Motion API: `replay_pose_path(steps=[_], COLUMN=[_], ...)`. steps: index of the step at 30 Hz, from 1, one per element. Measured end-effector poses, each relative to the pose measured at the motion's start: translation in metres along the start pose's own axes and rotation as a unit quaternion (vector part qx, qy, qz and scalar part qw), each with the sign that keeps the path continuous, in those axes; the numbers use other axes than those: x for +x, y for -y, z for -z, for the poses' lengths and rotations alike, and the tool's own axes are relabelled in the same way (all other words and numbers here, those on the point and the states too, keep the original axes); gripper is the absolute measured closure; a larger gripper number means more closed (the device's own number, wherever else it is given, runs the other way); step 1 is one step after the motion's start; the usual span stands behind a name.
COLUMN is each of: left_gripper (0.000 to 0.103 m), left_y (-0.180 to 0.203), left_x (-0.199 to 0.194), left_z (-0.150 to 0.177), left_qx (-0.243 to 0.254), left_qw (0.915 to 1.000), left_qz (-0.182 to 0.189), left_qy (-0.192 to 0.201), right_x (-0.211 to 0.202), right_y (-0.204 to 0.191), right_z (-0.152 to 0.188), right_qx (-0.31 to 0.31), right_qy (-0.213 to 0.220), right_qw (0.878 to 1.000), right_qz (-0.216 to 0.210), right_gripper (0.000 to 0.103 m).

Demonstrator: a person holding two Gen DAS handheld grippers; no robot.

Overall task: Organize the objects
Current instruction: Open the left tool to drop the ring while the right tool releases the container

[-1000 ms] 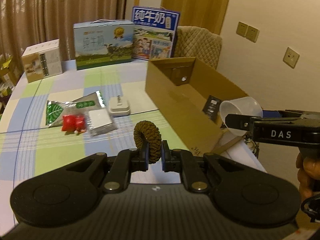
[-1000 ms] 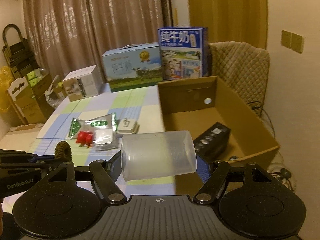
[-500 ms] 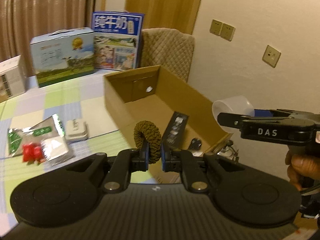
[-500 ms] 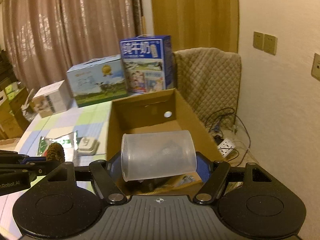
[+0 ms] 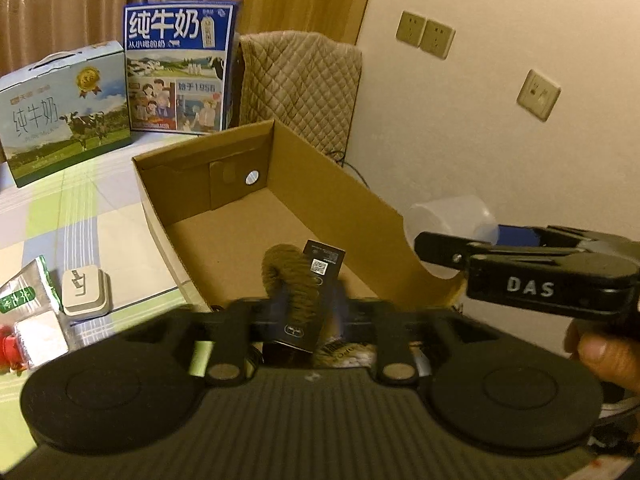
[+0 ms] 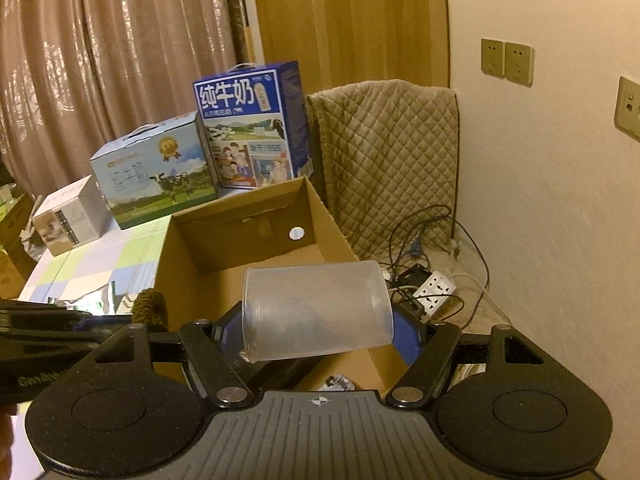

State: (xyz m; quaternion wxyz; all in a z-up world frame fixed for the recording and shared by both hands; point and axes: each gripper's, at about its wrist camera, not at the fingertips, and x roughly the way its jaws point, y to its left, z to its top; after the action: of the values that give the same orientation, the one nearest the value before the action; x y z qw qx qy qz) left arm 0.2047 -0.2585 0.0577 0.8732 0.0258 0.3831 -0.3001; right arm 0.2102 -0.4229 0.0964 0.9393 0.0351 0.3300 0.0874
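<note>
My left gripper (image 5: 310,312) hangs over the near end of the open cardboard box (image 5: 340,196). Its jaws stand apart and blurred, with the brown braided bracelet (image 5: 290,272) between them over the box floor. A black packet (image 5: 310,300) lies in the box beside it. My right gripper (image 6: 316,332) is shut on a clear plastic cup (image 6: 316,312) held sideways over the box's (image 6: 240,252) near right part. The cup (image 5: 448,220) and right gripper also show at the right of the left wrist view.
Two milk cartons (image 5: 178,68) (image 5: 64,108) stand behind the box. A white plug (image 5: 84,290), foil packets (image 5: 28,304) and a red item (image 5: 8,346) lie on the checked tablecloth at left. A quilted chair (image 6: 384,160) and power strip with cables (image 6: 434,290) are at right.
Both grippers moved right, over the box. The left jaws have spread from the bracelet, which now sits lower in front of the black packet.
</note>
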Motion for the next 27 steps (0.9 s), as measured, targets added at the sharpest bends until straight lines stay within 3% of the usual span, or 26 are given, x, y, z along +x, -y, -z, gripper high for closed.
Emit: replay_pose_path(steps=[1,15,19,22,27], left_gripper=[0.051,0.046,0.045,0.045,0.040], left_y=[-0.001,-0.034,-0.042,-0.047,-0.056], left_x=[0.002,-0.018,-0.028,-0.035,-0.049], left_z=[0.000,0.011,0.017,0.022,0.032], left_qx=[0.000,-0.020,-0.029,-0.034,-0.040], left_qw=[1.0000,0.9992,0.9988,0.9984,0.9973], left_qz=[-0.002,-0.032,-0.038,-0.043,-0.057], left_qy=[0.002,0.007,0.012,0.015,0.024], right_x=[0.001,0.016,0.022,0.024,0.017], right_y=[0.002,-0.002,-0.007,-0.009,-0.012], right_z=[0.000,-0.001,-0.004,-0.006,-0.006], right_qx=[0.002,0.015,0.030,0.040,0.038], right_qy=[0.000,-0.010,-0.010,-0.003,0.005], right_qw=[1.000,1.000,0.998,0.996,0.997], right_qz=[0.000,-0.019,-0.055,-0.074,-0.063], right_gripper=[0.033,0.033,0.033,0.020,0.018])
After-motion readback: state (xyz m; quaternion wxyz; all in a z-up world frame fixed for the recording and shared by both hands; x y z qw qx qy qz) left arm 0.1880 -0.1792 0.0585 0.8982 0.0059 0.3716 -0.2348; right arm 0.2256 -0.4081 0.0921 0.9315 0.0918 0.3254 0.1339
